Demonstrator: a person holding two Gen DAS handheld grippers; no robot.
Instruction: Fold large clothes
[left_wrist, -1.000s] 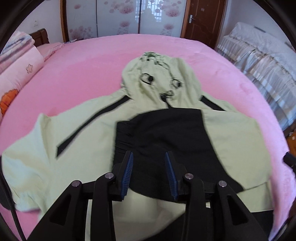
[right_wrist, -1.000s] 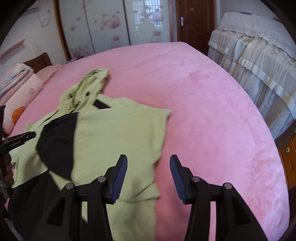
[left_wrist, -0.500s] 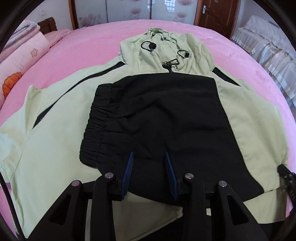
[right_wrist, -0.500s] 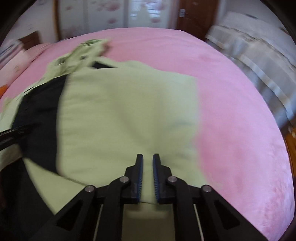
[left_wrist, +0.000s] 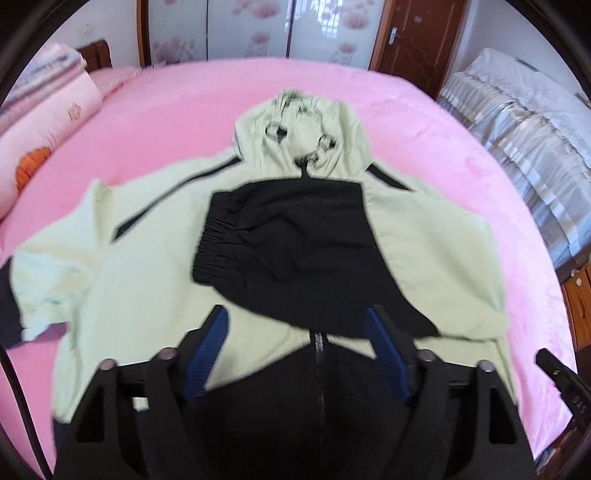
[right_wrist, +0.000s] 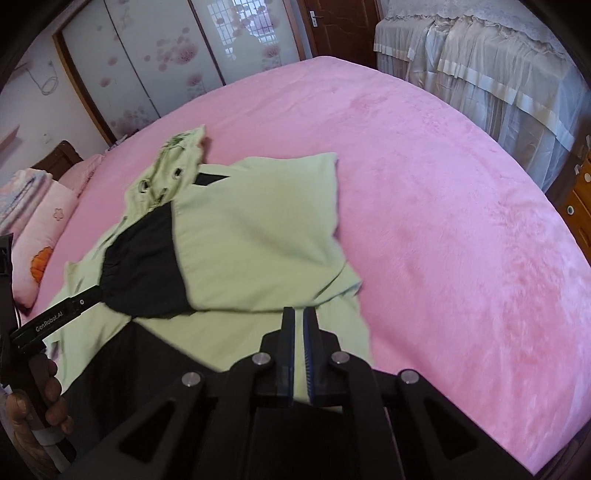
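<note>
Only right view shows hand (right_wrist: 33, 410), left view – zipper (left_wrist: 318, 354)

Pink bed (left_wrist: 461, 177) under green-black jacket (left_wrist: 129, 266), pillows (left_wrist: 40, 147).

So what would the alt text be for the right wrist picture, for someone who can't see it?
A light green and black hooded jacket lies on a pink bed, one sleeve folded across its front. The right gripper sits at the near edge, jaws shut on green fabric. The left gripper pokes in at the side.
</note>
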